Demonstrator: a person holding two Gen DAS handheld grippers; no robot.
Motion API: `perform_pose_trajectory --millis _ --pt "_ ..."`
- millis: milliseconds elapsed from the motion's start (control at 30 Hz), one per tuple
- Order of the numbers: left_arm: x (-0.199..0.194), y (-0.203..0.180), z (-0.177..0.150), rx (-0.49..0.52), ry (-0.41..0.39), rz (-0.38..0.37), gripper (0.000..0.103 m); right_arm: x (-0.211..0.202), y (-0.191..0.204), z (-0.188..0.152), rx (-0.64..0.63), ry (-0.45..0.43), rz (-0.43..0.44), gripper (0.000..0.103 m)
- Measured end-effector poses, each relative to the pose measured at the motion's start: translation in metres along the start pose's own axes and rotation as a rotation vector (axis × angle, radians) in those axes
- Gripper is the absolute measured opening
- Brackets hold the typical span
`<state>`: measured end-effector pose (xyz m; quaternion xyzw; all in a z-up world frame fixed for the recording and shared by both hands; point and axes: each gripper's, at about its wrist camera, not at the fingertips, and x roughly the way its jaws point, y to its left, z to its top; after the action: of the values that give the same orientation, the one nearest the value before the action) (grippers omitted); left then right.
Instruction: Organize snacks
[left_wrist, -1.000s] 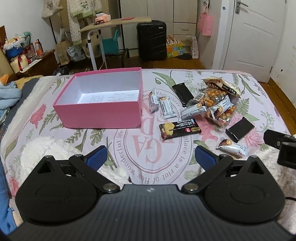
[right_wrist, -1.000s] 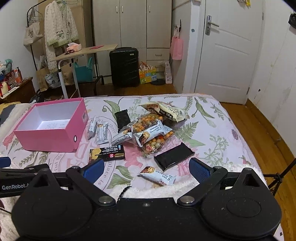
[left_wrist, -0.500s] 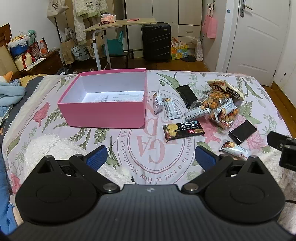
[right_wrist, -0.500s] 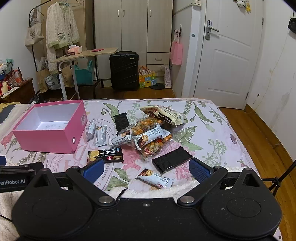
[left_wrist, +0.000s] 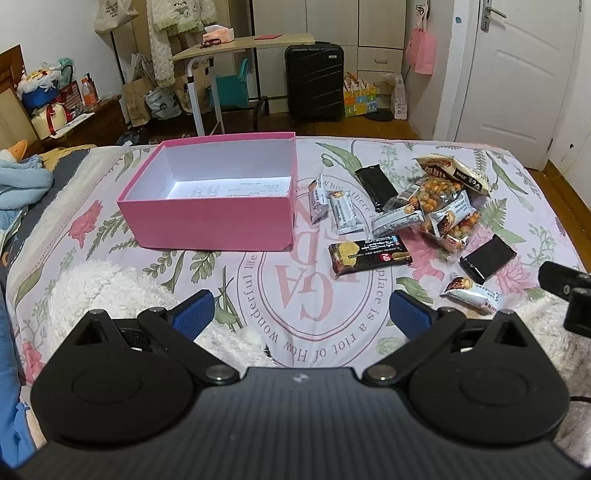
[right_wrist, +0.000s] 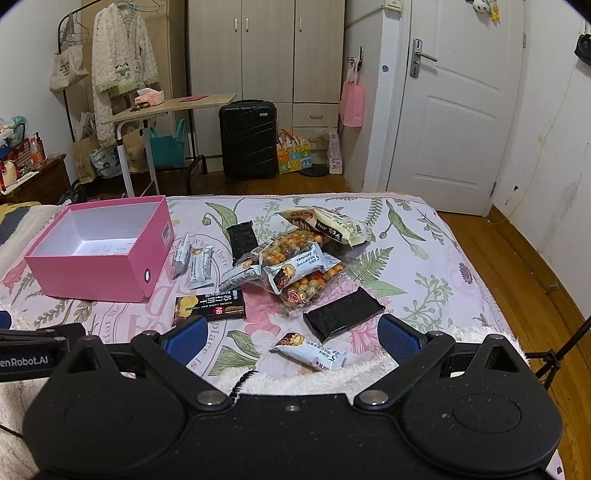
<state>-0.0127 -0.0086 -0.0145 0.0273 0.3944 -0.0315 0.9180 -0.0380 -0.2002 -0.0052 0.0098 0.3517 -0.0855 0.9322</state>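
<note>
Home bedroom: bed (right_wrist: 424, 251), wardrobe (right_wrist: 266, 51).

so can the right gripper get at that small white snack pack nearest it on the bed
Probably yes. The right gripper is open, and the small white snack pack lies flat just ahead between its fingers, apart from the black packet, nothing on top.

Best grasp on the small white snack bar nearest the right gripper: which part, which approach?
Take the white snack bar across its short width near the middle, coming straight down. It lies flat on the bedspread, long axis running left-right in the right wrist view, clear of the black packet. The right gripper is open, nearly above it. Avoid the crimped ends; they would likely slip.
</note>
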Motion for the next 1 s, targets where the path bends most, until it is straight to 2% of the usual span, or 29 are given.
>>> perform_pose_trajectory --millis 233,400,567,633,700,833,1000 --pt "0.001 0.003 -0.001 -0.009 -0.009 -0.002 0.103 0.001 0.0 -0.003 -0.016 -0.008 0.006 0.1" --pt "0.003 0.001 0.0 -0.013 -0.018 -0.022 0.102 -0.003 0.003 -0.005 -0.039 -0.083 0.051 0.1" --pt "0.009 0.001 -0.004 -0.038 -0.079 0.012 0.101 0.007 -0.001 0.002 -0.09 -0.194 0.094 0.1" --pt "0.016 0.0 -0.002 -0.024 -0.09 -0.003 0.101 0.016 -0.006 0.01 -0.097 -0.214 0.112 0.1" --pt "0.023 -0.001 0.001 -0.006 -0.096 -0.018 0.101 0.031 -0.015 0.022 -0.068 -0.188 0.169 0.1" --pt "0.038 -0.01 0.013 0.064 -0.105 -0.043 0.102 0.072 -0.031 0.048 0.013 -0.061 0.275 0.1" --pt "0.068 -0.026 0.037 0.19 -0.045 -0.086 0.101 0.125 -0.044 0.071 0.108 0.047 0.282 0.099"
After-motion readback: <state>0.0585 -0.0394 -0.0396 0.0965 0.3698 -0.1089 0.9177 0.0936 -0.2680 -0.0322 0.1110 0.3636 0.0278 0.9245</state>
